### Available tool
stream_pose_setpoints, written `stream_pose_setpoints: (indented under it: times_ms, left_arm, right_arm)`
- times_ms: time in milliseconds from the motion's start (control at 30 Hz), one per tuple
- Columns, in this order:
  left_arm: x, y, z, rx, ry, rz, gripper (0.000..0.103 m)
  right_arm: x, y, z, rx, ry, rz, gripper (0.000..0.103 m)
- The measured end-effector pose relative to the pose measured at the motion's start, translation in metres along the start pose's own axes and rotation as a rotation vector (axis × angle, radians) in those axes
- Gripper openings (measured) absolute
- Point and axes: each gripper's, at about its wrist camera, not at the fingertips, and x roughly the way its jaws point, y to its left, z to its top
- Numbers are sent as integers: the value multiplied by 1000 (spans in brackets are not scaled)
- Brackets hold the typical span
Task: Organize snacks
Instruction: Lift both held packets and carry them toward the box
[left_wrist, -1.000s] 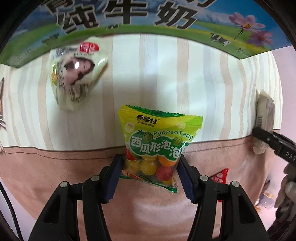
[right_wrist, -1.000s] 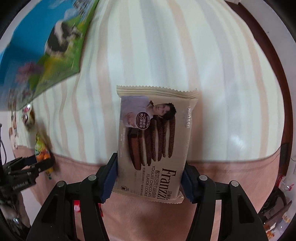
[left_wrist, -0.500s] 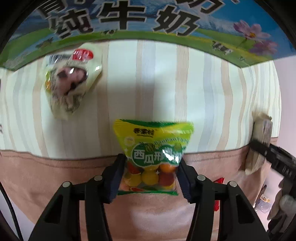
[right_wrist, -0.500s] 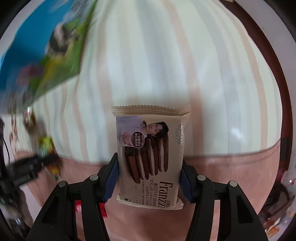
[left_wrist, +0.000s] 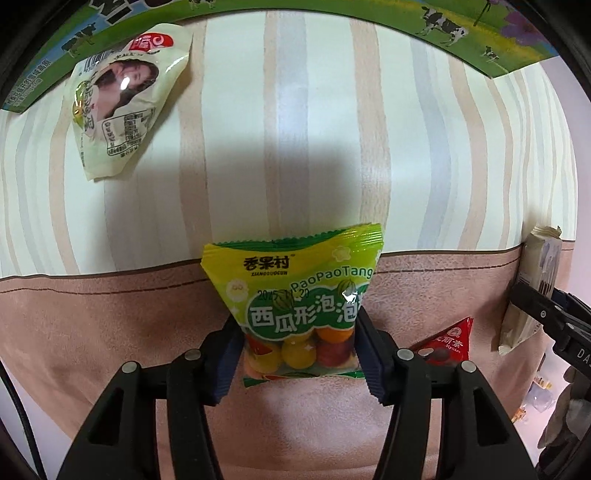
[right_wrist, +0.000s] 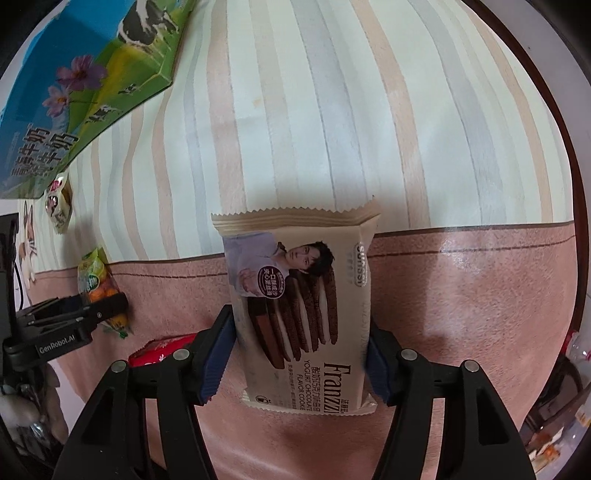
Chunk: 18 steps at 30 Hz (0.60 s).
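Left wrist view shows my left gripper (left_wrist: 297, 354) clamped on the bubble-gum bag (left_wrist: 295, 291), its blue pads pinching the lower half where the coloured balls show. A second ago the bag hung out over the striped part of the tablecloth (left_wrist: 258, 147); now it sits lower in view, over the pink border, and the pale snack pouch (left_wrist: 118, 107) ahead and to the left looks closer. I judge that I have carried the bag nearer the cloth, perhaps toward setting it down.

My right gripper (right_wrist: 301, 356) is likewise closed on the Franzzi cookie pack (right_wrist: 299, 314), gripped by its long sides with the printed face toward the camera. It too has dropped from the stripes toward the pink band, so both snacks are in the air together, neither placed yet.

Around me: a milk carton box (right_wrist: 74, 92) lies far ahead to the left of the right gripper, with the pale pouch just beside it. A small red triangular packet (left_wrist: 452, 339) lies just right of my left fingers, close enough to be nudged if I lower there. Nothing else blocks the cloth straight ahead of either gripper.
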Motion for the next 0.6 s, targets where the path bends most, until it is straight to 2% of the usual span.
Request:
stream_pose_setpoints:
  times_ms: [33,67,200,333,600]
  left_arm:
    - [2,-9,-4,0,-1,1,54]
    - [3,-10,-4,0,-1,1,54]
    - [13,-20,-7,0,-12,-3,54]
    - [2,-16,-27,7,-33,3,53]
    - [-4,-19,-34,6,-43,4,51]
  right_arm:
    - [0,4,4,2,-3,-2,67]
    - [5,-12,11,5,-7,-3,67]
    - [20,-17,6,14,-29,-5,66]
    - [26,-15,-3,-1,-45,-35,62]
    - [29,-13,-8,-14,-53,-51,61]
